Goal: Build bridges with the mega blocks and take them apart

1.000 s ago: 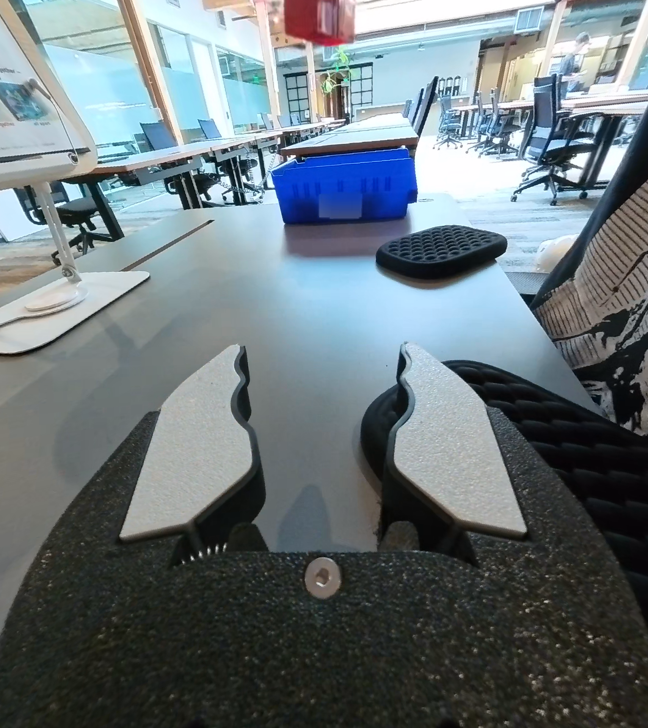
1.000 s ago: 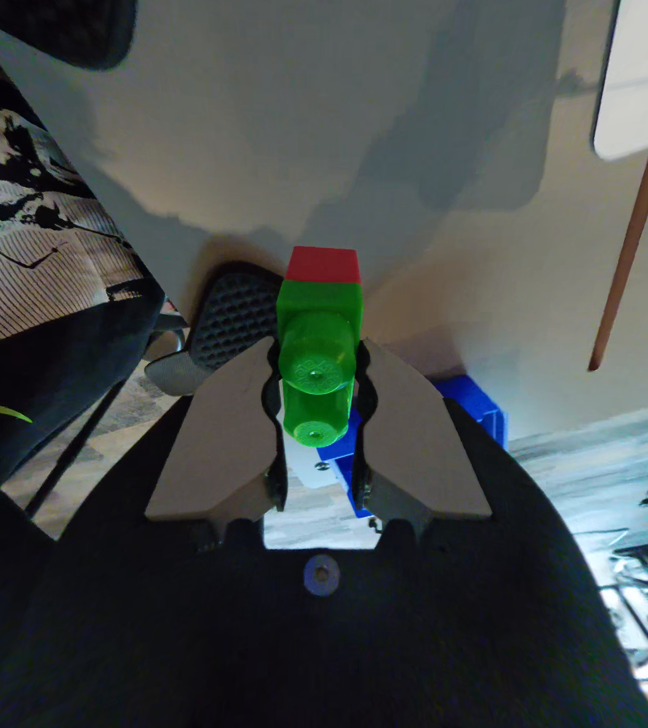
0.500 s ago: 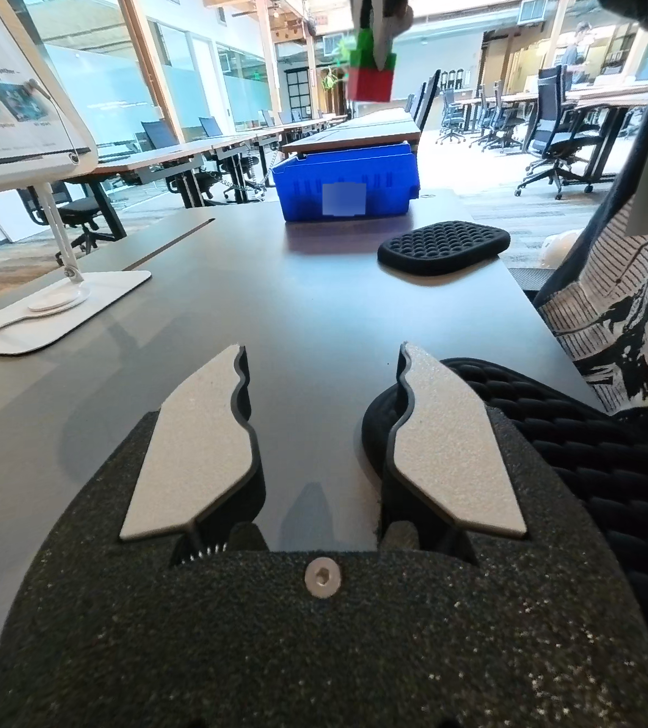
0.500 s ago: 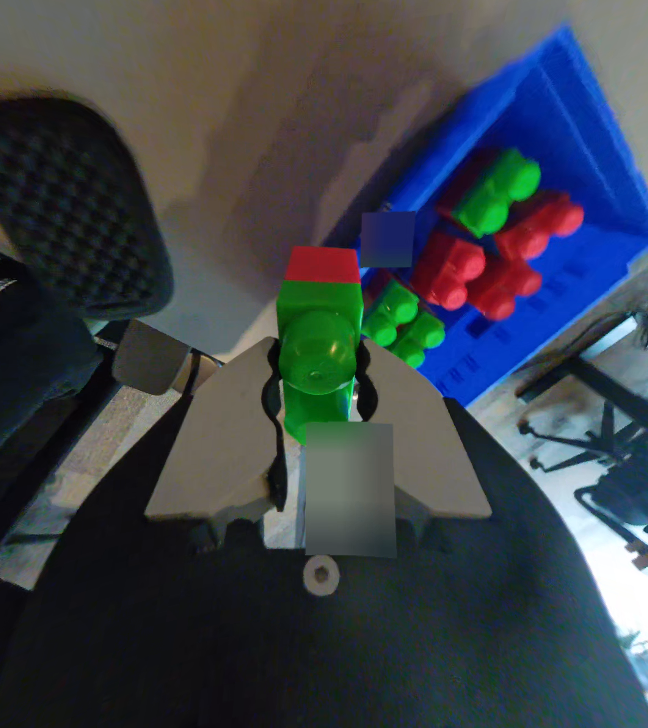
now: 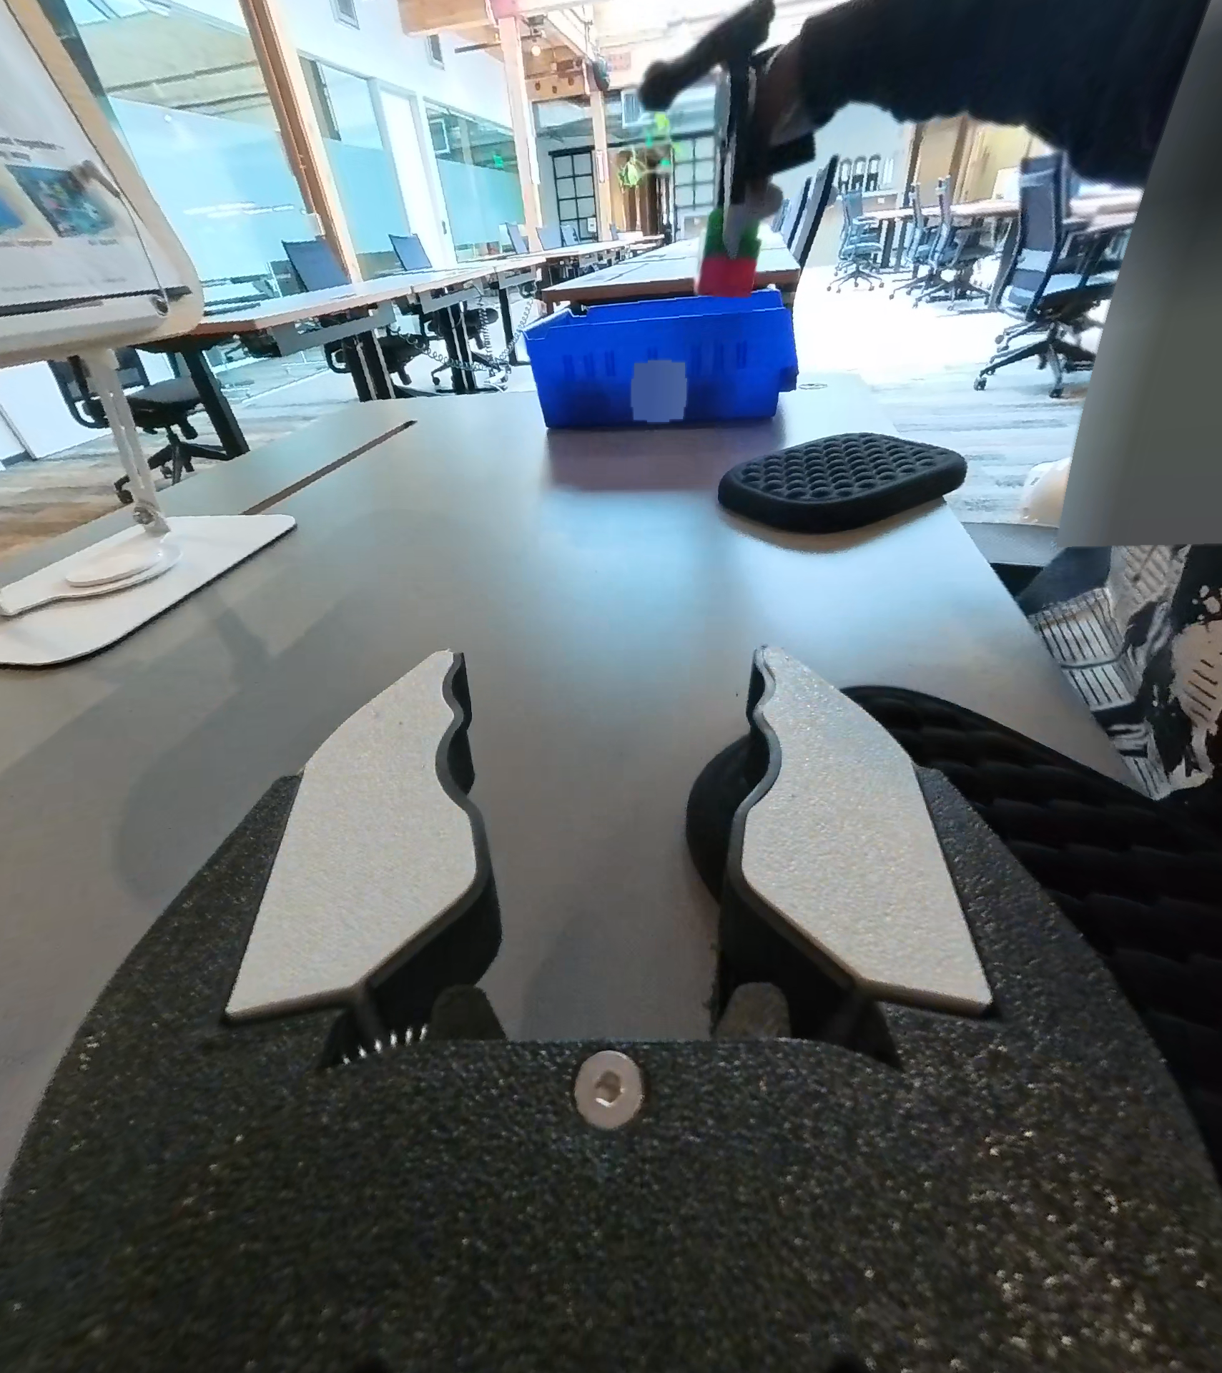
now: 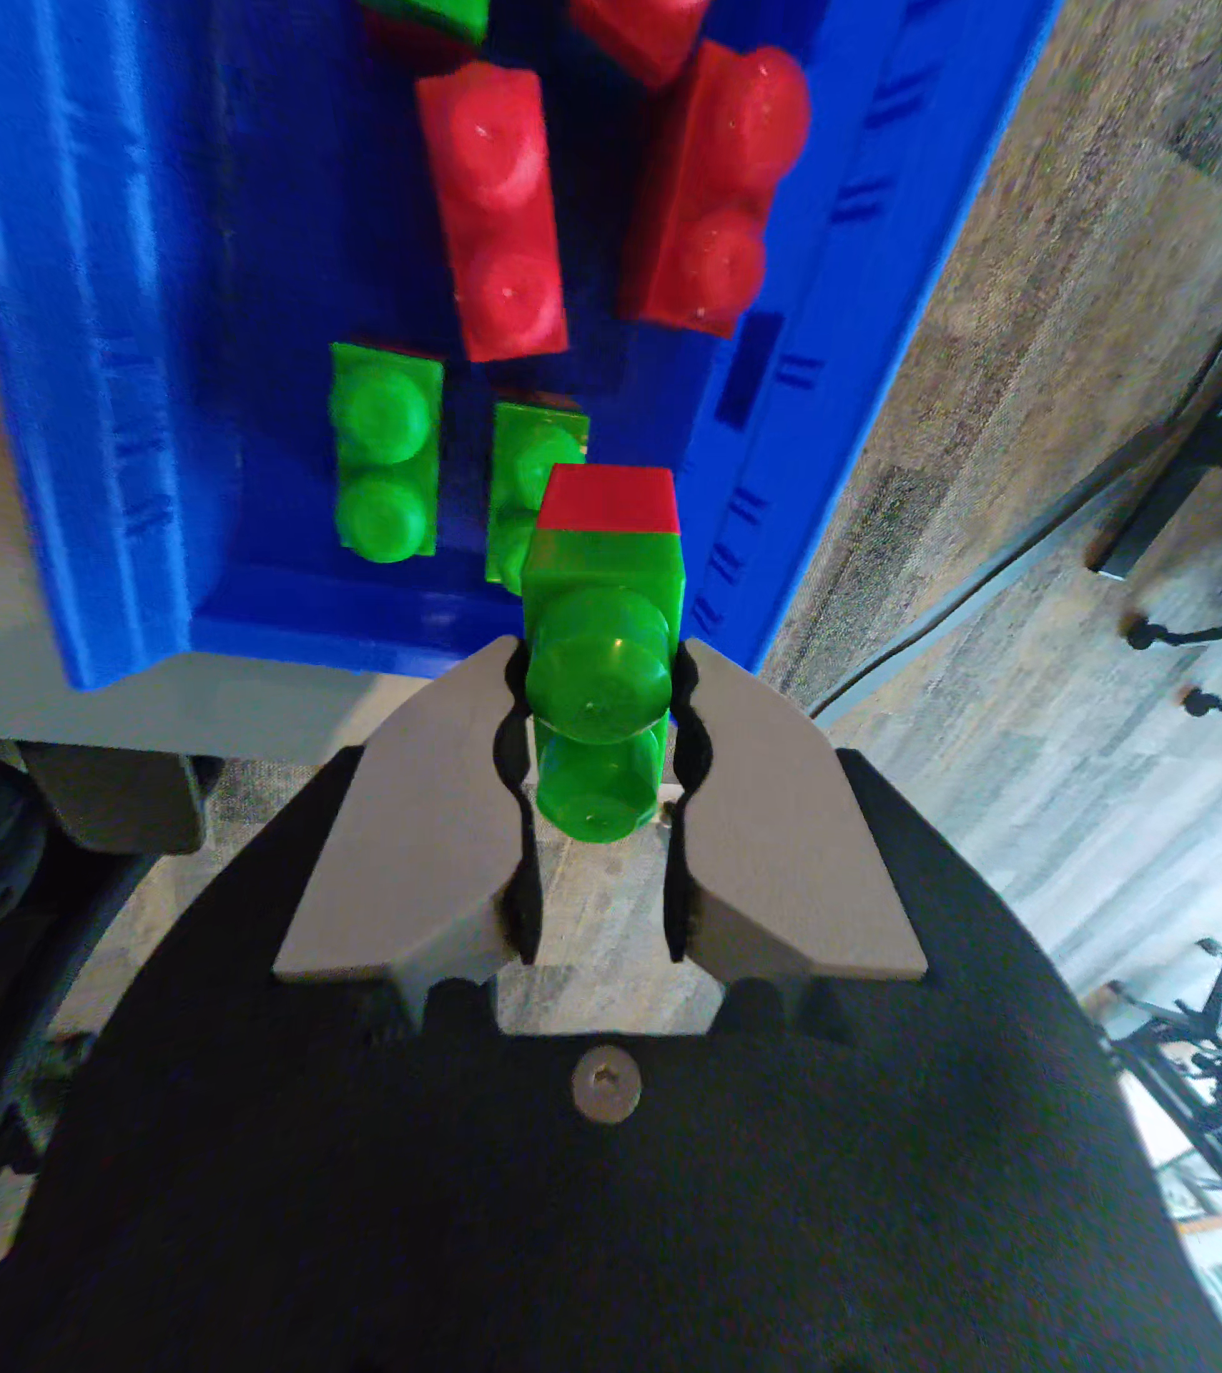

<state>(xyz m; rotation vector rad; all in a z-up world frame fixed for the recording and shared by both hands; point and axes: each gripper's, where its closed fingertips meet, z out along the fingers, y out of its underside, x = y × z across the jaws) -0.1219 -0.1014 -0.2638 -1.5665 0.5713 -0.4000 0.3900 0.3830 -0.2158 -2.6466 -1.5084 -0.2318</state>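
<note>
My right gripper (image 6: 599, 654) is shut on a green block (image 6: 604, 639) with a red block (image 6: 609, 499) stuck to its far end. It holds the pair just above the near corner of the blue bin (image 6: 95, 312). Several loose red blocks (image 6: 496, 208) and green blocks (image 6: 385, 453) lie in the bin. In the left wrist view the right gripper (image 5: 738, 212) hangs over the bin (image 5: 660, 364) with the stacked blocks (image 5: 726, 260) pointing down. My left gripper (image 5: 604, 669) is open and empty, low over the grey table (image 5: 444, 594).
A black honeycomb pad (image 5: 842, 481) lies right of the bin, a second one (image 5: 1113, 854) by my left gripper's right finger. A white tablet stand (image 5: 110, 572) is at the left. A person's patterned shirt (image 5: 1187, 669) is at the right edge. There is about 70 centimeters between the tips of the two grippers.
My right gripper has swung over the table to the blue bin and come down toward it, still holding the green and red blocks. My left gripper has stayed put.
</note>
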